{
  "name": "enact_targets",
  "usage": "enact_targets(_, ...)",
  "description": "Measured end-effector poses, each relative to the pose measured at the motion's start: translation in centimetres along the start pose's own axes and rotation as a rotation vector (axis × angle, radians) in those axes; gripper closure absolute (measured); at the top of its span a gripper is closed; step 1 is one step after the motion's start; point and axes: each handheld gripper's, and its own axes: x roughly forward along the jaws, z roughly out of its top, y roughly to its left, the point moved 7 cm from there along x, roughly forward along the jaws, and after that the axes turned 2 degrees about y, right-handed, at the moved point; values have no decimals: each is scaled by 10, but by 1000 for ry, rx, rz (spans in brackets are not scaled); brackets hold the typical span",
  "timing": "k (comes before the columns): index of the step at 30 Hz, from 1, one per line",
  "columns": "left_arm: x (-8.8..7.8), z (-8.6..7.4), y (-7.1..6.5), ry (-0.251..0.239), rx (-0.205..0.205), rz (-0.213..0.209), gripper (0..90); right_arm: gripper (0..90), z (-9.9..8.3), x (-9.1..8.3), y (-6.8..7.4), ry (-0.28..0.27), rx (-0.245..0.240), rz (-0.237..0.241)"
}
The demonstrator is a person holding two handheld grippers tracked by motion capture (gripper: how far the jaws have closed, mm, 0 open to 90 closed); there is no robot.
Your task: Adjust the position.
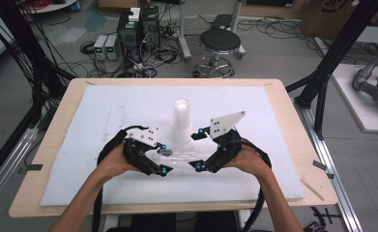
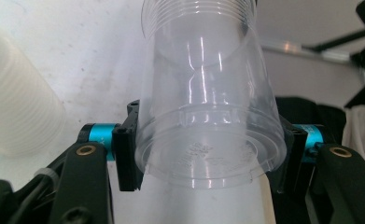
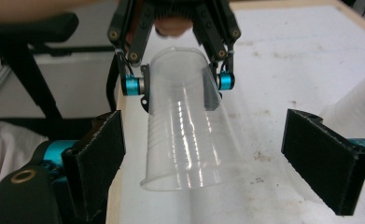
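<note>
The left gripper point(image 2: 208, 149) is clamped on the base end of a clear, thin-walled plastic cup with fine ribs near its rim point(image 2: 203, 107), holding it on its side above the white foam mat point(image 1: 104, 145), near the mat's front middle in the high view, with the mouth pointing toward the right gripper point(image 3: 227, 163). That one stands with its jaws spread wide to either side of the cup's mouth, pads clear of the wall. At about twelve o'clock from the two grippers stands a tall stack of frosted white plastic cups point(image 1: 181, 121), upright on the mat. The clear cup looks very light, slick and easily crushed; too hard a squeeze would likely dent its wall. The ribbed band below the rim looks the stiffest place for a second hold, and gentle pressure should suffice.
</note>
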Motion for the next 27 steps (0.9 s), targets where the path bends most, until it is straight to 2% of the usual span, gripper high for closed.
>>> enact_targets(3, -2, -3, 2, -103, -1, 6, 412, 137, -3, -4, -1, -48, 10, -11)
enact_targets(4, -3, -3, 2, -151, -8, 8, 412, 137, -4, -6, -1, -67, 15, -12)
enact_targets(7, -6, -3, 3, -241, 2, 17, 412, 137, -7, -10, -1, -115, 34, -14)
enact_targets(13, -12, 2, 3, -377, 16, 19, 413, 137, -13, -12, -3, -221, 74, -27)
enact_targets(17, -12, 5, 2, -407, 21, 14, 413, 137, -15, -13, -3, -270, 79, -35)
enact_targets(23, -14, 8, 2, -439, 23, 8, 413, 143, -17, -16, -1, -344, 101, -20)
enact_targets(27, -13, 8, 2, -438, 25, 8, 414, 143, -19, -16, -1, -353, 107, -19)
